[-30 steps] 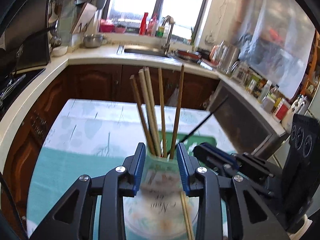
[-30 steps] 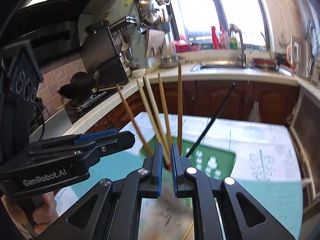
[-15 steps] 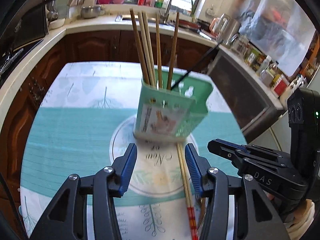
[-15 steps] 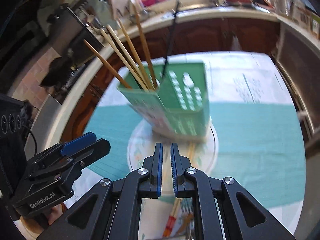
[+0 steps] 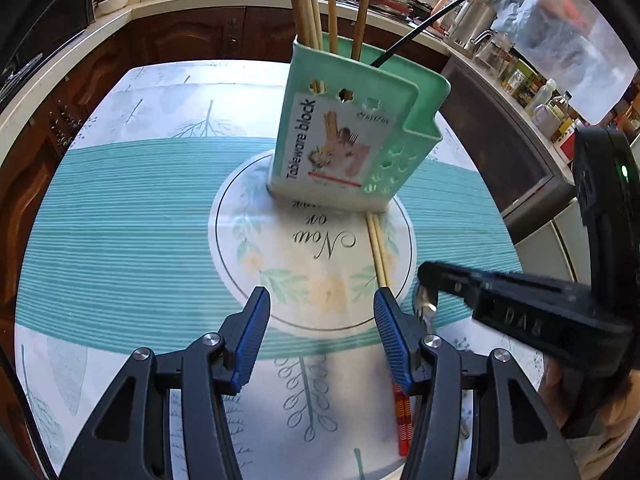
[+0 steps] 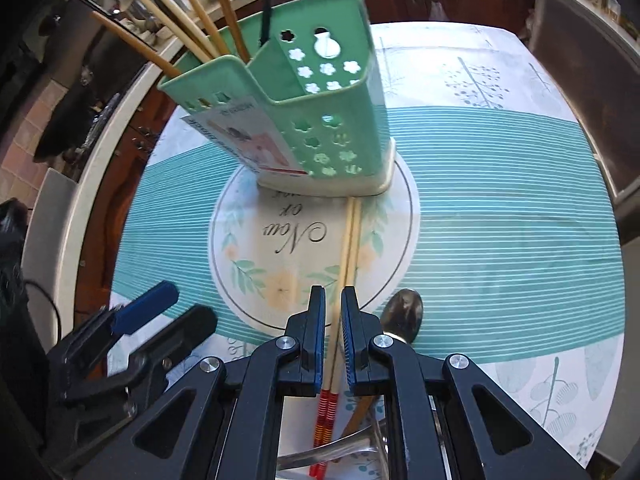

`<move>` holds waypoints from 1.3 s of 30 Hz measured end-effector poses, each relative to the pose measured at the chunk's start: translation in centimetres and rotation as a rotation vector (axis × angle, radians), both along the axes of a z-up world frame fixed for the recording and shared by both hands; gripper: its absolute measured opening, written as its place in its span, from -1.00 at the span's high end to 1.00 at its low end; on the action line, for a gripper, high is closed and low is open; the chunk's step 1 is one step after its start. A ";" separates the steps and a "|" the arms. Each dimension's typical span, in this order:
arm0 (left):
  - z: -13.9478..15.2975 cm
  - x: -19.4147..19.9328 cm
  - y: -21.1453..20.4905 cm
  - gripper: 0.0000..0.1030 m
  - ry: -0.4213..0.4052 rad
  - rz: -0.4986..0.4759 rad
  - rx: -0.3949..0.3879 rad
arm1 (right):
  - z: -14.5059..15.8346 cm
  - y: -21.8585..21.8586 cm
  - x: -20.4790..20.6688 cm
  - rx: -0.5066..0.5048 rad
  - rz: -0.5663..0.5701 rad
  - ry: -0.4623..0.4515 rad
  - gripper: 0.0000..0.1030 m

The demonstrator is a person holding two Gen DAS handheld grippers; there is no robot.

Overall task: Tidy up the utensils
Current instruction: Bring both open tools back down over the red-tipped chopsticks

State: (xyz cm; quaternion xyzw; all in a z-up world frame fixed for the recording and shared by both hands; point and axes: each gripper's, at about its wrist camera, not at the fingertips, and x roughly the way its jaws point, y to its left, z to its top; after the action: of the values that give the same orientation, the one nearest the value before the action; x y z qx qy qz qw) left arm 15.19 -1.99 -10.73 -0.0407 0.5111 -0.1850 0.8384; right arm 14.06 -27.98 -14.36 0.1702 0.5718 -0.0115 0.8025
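Note:
A green utensil holder [image 5: 352, 132] [image 6: 320, 92] stands upright on the tablecloth's round print, with several wooden chopsticks and one black stick in it. A pale pair of chopsticks [image 5: 378, 248] [image 6: 348, 240] with red-striped ends lies on the cloth, running from the holder's base toward me. My left gripper [image 5: 320, 312] [image 6: 188, 304] hovers just left of that pair, its jaws opening with nothing between them. My right gripper [image 6: 333, 300] [image 5: 428, 280] is over the pair, nearly shut, and the chopsticks show through the narrow slit, lying flat below. A metal spoon [image 6: 402, 314] [image 5: 426, 304] lies just right of it.
The table [image 5: 120, 220] has a teal striped cloth. More utensil handles [image 6: 352, 432] lie at the near edge under my right gripper. Wooden kitchen cabinets and a counter [image 5: 188, 4] ring the table, with bottles and jars [image 5: 540, 100] at the right.
Both grippers have sunk toward the table and tipped downward, away from the holder's top. The left jaws have widened and let go of the holder. The right jaws keep the same narrow gap.

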 end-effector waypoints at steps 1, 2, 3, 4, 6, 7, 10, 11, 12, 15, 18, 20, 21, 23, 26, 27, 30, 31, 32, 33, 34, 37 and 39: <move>-0.1 -0.1 0.1 -0.01 0.002 0.000 0.001 | 0.0 0.0 0.0 -0.011 -0.005 -0.001 0.83; -0.1 -0.2 0.2 -0.01 0.003 0.000 0.000 | 0.1 0.0 0.1 -0.013 -0.005 -0.005 0.83; -0.2 -0.3 0.2 -0.01 0.003 -0.002 0.000 | 0.2 0.1 0.2 -0.013 -0.005 -0.004 0.83; -0.2 -0.4 0.1 -0.01 0.003 -0.006 0.001 | 0.2 0.1 0.2 -0.011 -0.005 -0.001 0.83; -0.3 -0.3 0.1 -0.01 0.006 -0.006 0.008 | 0.3 0.3 0.5 -0.017 0.002 0.006 0.83; -0.3 -0.2 0.1 -0.01 0.010 -0.007 0.010 | 0.4 0.4 0.7 -0.021 0.006 0.010 0.83; -0.7 0.1 0.0 -0.01 0.030 -0.006 0.019 | 0.1 0.5 1.1 -0.023 0.020 0.034 0.83; -0.9 0.1 0.0 -0.01 0.038 -0.006 0.021 | -0.1 0.5 1.3 -0.020 0.024 0.041 0.83; -1.1 0.3 0.0 -0.01 0.045 -0.005 0.021 | -0.2 0.5 1.4 -0.016 0.029 0.051 0.83; -1.7 0.7 0.0 -0.01 0.074 -0.004 0.014 | -1.0 0.7 1.8 -0.005 0.046 0.076 0.83; -2.1 1.1 0.0 -0.01 0.091 -0.007 0.006 | -1.8 0.9 2.4 -0.010 0.066 0.114 0.83; -2.2 1.3 -0.1 -0.01 0.103 -0.012 -0.004 | -2.5 0.8 2.7 -0.006 0.072 0.147 0.83; -2.4 1.5 0.0 -0.01 0.111 -0.015 -0.010 | -2.9 0.8 2.8 0.005 0.075 0.168 0.83; -2.6 1.8 -0.2 -0.01 0.127 -0.027 -0.027 | -3.4 0.6 3.2 0.008 0.075 0.199 0.83; -2.8 2.1 -0.5 -0.01 0.134 -0.041 -0.027 | -4.4 0.0 3.5 0.010 0.070 0.237 0.83; -2.9 2.1 -0.6 -0.01 0.139 -0.045 -0.028 | -4.5 -0.1 3.6 0.010 0.069 0.245 0.83; -3.2 2.1 -0.6 -0.01 0.157 -0.051 -0.032 | -4.9 -0.3 3.9 0.016 0.073 0.253 0.84; -3.3 2.2 -0.7 -0.01 0.163 -0.050 -0.034 | -4.9 -0.3 4.1 0.015 0.074 0.257 0.84; -3.3 2.2 -0.6 -0.01 0.167 -0.050 -0.035 | -4.8 -0.3 4.3 0.012 0.078 0.261 0.84; -3.4 2.2 -0.7 -0.01 0.169 -0.050 -0.034 | -4.7 -0.2 4.4 0.006 0.082 0.265 0.84; -3.4 2.2 -0.7 -0.01 0.172 -0.047 -0.036 | -4.6 0.0 4.7 -0.002 0.084 0.270 0.84; -3.4 2.2 -0.4 -0.01 0.173 -0.041 -0.041 | -4.7 0.6 5.2 -0.012 0.104 0.279 0.84; -3.4 2.2 -0.2 -0.01 0.176 -0.038 -0.039 | -4.4 1.3 5.5 -0.027 0.121 0.287 0.84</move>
State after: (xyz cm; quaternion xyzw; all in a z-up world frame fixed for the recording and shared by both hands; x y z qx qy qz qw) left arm 17.43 -2.18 -14.13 -0.0636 0.5798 -0.2065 0.7856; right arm 19.51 -26.71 -18.81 0.1213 0.6894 0.0052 0.7141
